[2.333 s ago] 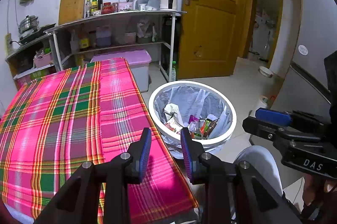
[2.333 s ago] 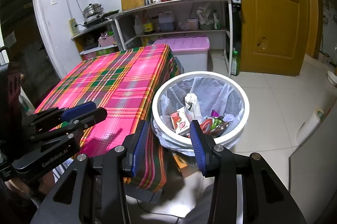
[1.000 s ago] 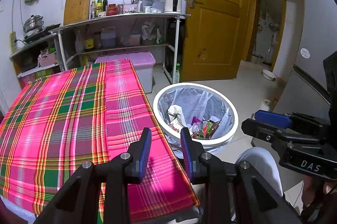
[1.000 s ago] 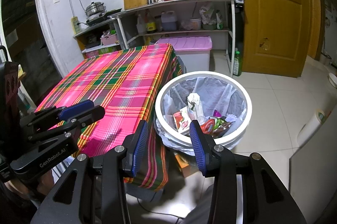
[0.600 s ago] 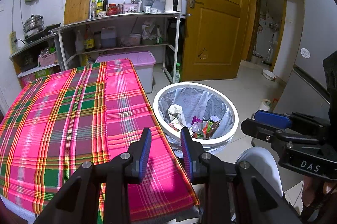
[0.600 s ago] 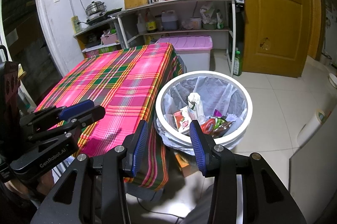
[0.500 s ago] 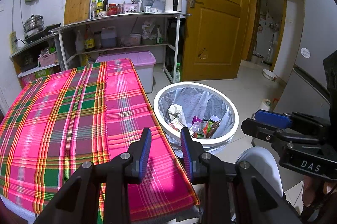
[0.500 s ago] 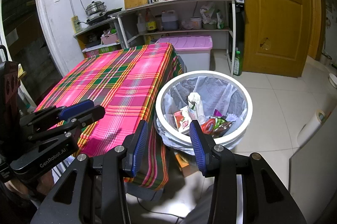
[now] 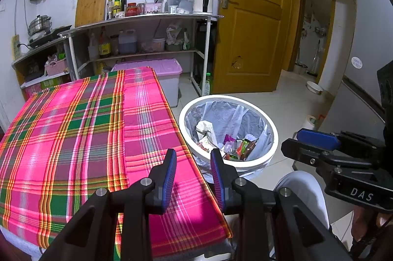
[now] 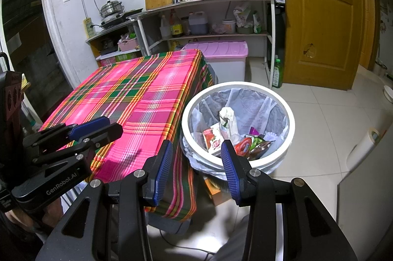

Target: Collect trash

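Beside table (image 10: 137, 98): bin (image 10: 291, 123) upright, trash (image 10: 235, 138) inside; both grippers' fingers spread, empty.

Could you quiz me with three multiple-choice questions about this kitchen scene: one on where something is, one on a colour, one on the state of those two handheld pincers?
1. Where does the round white trash bin stand?
A. On the tablecloth
B. On the floor beside the table's edge
C. On the metal shelf

2. What colour is the lid of the plastic storage box under the shelf?
A. Pale purple
B. Green
C. Black

3. What are the left gripper and right gripper holding?
A. A wrapper each
B. Only the right one holds a carton
C. Nothing; both are open

Answers: 1 B, the bin sits on the tiles against the pink plaid tablecloth. 2 A, the lid is pale purple. 3 C, the gaps between both pairs of blue-padded fingers are empty.
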Demonstrator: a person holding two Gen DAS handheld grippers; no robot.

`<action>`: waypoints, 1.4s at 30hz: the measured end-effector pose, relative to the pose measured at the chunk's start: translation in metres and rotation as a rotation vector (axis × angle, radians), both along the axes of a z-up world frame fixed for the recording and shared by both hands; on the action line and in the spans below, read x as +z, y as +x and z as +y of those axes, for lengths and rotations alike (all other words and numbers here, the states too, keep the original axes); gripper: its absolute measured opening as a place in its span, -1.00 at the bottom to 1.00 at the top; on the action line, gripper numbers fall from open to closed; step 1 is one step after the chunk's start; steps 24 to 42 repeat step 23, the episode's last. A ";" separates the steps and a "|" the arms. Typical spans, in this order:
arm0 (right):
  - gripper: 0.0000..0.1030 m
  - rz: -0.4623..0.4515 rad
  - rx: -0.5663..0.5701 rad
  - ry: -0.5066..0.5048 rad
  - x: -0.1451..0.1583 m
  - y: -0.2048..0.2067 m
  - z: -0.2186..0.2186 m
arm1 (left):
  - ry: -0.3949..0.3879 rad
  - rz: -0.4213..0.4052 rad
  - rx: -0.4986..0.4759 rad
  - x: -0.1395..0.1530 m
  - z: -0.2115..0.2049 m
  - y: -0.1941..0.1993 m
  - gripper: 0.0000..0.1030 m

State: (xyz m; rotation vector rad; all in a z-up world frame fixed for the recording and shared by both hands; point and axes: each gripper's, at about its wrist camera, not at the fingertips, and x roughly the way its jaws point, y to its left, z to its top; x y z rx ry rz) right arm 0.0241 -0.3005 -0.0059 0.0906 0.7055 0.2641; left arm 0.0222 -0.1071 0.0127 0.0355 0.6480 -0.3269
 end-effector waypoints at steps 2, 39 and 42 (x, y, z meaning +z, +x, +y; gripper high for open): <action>-0.18 0.001 -0.001 0.000 0.000 0.001 -0.001 | -0.003 0.002 -0.003 0.000 0.001 0.000 -0.45; -0.18 0.009 0.005 -0.001 -0.007 0.002 0.001 | -0.005 0.015 0.014 -0.008 -0.004 0.004 -0.45; -0.18 0.009 0.005 -0.001 -0.007 0.002 0.001 | -0.005 0.015 0.014 -0.008 -0.004 0.004 -0.45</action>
